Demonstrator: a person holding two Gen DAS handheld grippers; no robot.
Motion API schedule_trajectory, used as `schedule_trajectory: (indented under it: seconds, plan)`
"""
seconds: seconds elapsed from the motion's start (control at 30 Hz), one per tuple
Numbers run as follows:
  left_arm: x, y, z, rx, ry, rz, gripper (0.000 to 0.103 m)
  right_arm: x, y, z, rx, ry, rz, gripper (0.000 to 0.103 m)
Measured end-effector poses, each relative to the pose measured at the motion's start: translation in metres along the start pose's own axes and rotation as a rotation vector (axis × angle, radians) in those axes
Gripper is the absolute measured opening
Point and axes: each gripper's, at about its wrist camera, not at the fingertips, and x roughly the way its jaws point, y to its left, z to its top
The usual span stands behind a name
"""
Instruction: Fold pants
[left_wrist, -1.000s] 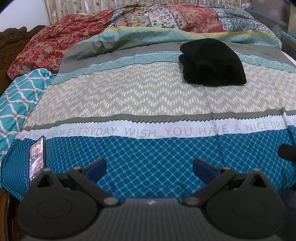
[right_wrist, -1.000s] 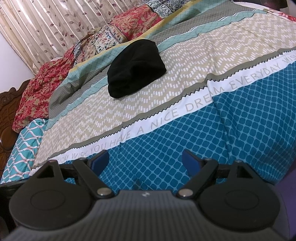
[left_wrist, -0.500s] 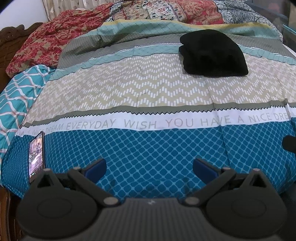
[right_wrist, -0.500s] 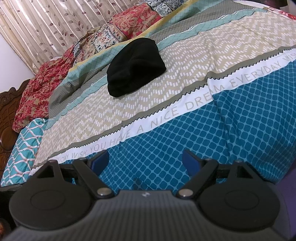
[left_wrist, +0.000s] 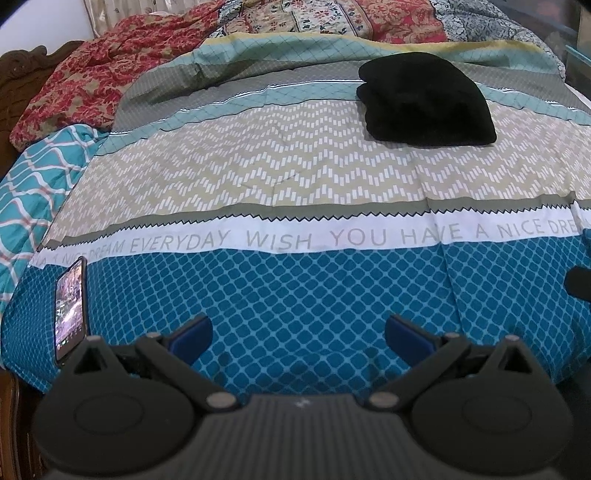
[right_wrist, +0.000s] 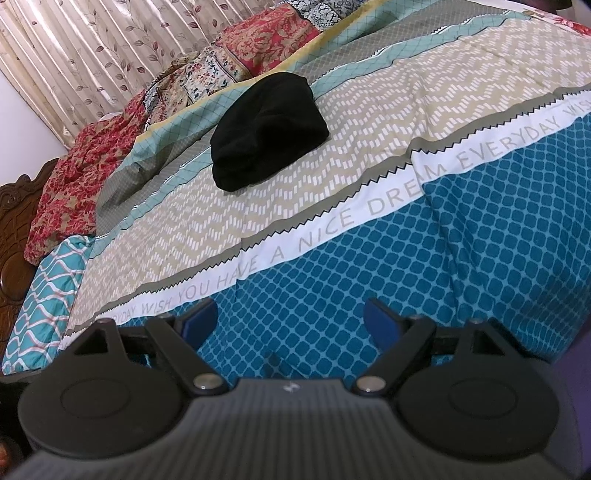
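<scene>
This is a home bedroom: a made bed (left_wrist: 295, 177) under a patterned bedspread printed "WISH YOU HAVE A NICE DREAM EVERYDAY", a carved wooden headboard (right_wrist: 14, 206), leaf-print curtains (right_wrist: 92, 55) behind, what looks like crumpled floral bedding (left_wrist: 85, 77), and a phone (left_wrist: 69, 306) lying on the cover.

**Words on the bedspread**

A white band (left_wrist: 295, 236) runs across the bedspread (left_wrist: 288, 177), printed in grey capitals. The left wrist view reads "DREAM EVERYDAY WISH YOU HAVE A NICE DRE", cut off at the right edge. The right wrist view shows "EVERYDAY WISH YOU HAVE A NICE DREAM EVERYDAY WIS". A phone (left_wrist: 69, 306) lies lit on the bed; its screen is too small to read.
</scene>
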Motion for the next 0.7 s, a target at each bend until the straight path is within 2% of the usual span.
schedule_trajectory:
  seconds: [0.7]
  plan:
    - [0.0037, 0.0033, -0.0011, -0.006, 0.013, 0.000, 0.103, 0.0000, -0.0010, -0.0001, 0.002, 0.001, 0.001, 0.088]
